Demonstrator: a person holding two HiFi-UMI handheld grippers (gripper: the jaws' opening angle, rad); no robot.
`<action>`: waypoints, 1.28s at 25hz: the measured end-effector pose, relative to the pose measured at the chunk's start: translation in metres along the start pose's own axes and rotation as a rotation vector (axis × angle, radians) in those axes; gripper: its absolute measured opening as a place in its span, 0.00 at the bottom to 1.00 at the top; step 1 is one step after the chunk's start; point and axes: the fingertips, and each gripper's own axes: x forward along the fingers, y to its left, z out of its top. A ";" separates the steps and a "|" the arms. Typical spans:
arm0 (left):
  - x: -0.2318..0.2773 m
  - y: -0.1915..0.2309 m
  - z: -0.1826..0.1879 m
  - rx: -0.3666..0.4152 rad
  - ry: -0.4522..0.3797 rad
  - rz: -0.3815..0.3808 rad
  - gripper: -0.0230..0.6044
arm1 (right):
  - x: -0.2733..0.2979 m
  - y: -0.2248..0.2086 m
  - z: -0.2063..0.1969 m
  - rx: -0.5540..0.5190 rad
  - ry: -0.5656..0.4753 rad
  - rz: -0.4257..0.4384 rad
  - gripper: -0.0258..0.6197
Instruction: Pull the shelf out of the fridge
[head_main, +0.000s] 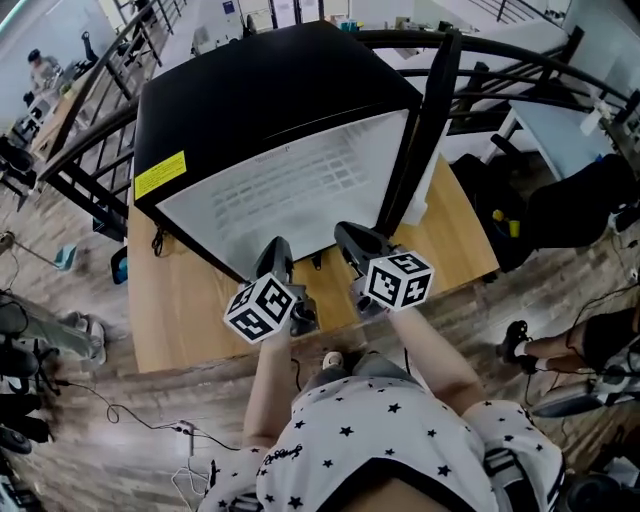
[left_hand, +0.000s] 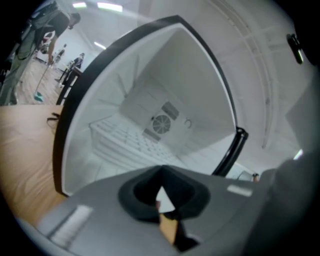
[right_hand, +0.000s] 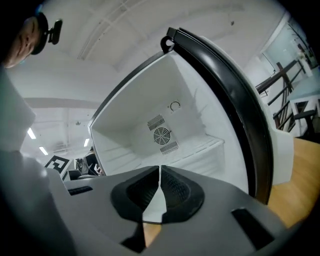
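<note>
Small black fridge (head_main: 270, 90), door (head_main: 425, 130) swung open, standing on pale wooden bench (head_main: 190, 310). White wire shelf (head_main: 300, 185): seated inside the fridge's white cavity. Left hand-held gripper (head_main: 274, 255): jaws pressed together, nothing held, just before the opening. Right hand-held gripper (head_main: 352, 240): likewise closed and empty, beside the left.

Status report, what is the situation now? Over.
Both jaws shut, left gripper and right gripper empty. Shelf inside fridge, untouched. Door open, nothing blocking.
</note>
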 end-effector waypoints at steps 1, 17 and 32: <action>0.002 0.004 0.002 -0.019 -0.006 0.005 0.05 | 0.005 -0.002 -0.001 0.026 0.000 0.005 0.08; 0.032 0.047 0.012 -0.385 -0.106 0.024 0.32 | 0.060 -0.045 -0.004 0.723 -0.105 0.173 0.23; 0.069 0.062 0.043 -0.533 -0.252 0.039 0.33 | 0.105 -0.073 0.006 0.927 -0.208 0.126 0.23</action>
